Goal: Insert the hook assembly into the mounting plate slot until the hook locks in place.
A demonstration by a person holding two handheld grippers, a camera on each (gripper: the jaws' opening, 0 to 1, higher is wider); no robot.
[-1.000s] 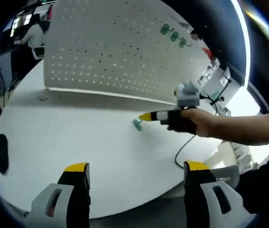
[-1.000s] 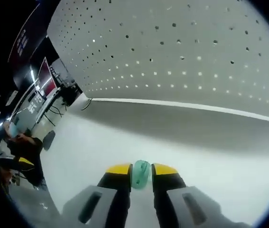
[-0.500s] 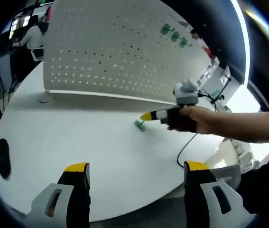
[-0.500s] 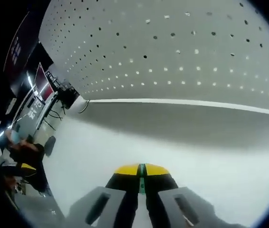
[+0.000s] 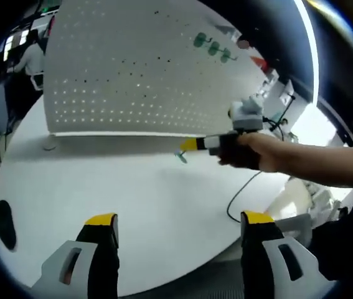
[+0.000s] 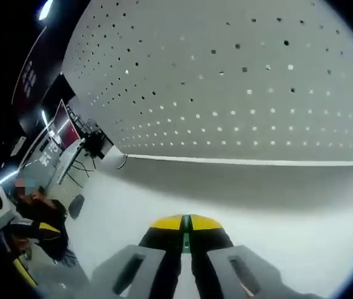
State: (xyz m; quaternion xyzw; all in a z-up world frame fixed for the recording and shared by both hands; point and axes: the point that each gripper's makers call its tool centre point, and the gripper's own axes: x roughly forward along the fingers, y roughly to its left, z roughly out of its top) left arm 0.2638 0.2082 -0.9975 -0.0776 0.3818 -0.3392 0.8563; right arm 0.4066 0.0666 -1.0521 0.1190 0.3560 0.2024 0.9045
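Observation:
A small green hook (image 5: 181, 156) hangs just above the white table (image 5: 132, 205), pinched in my right gripper (image 5: 190, 145), which a hand holds in front of the white pegboard (image 5: 132, 68). In the right gripper view, the right gripper (image 6: 186, 223) is shut on the hook (image 6: 186, 227), of which only a thin green sliver shows between the yellow tips. The pegboard (image 6: 244, 81) stands close ahead, upright on the table (image 6: 226, 205). My left gripper (image 5: 179, 219) stays open near the table's front edge, with nothing between its jaws.
Three green hooks (image 5: 210, 45) hang high on the pegboard's right part. A black round object (image 5: 3, 223) lies at the table's left edge and a dark cable (image 5: 238, 196) runs off the right. People are in the background (image 6: 36, 212).
The right gripper shut on the green hook, which had sat loosely between open jaws, and lifted it slightly toward the pegboard. The left gripper stayed open.

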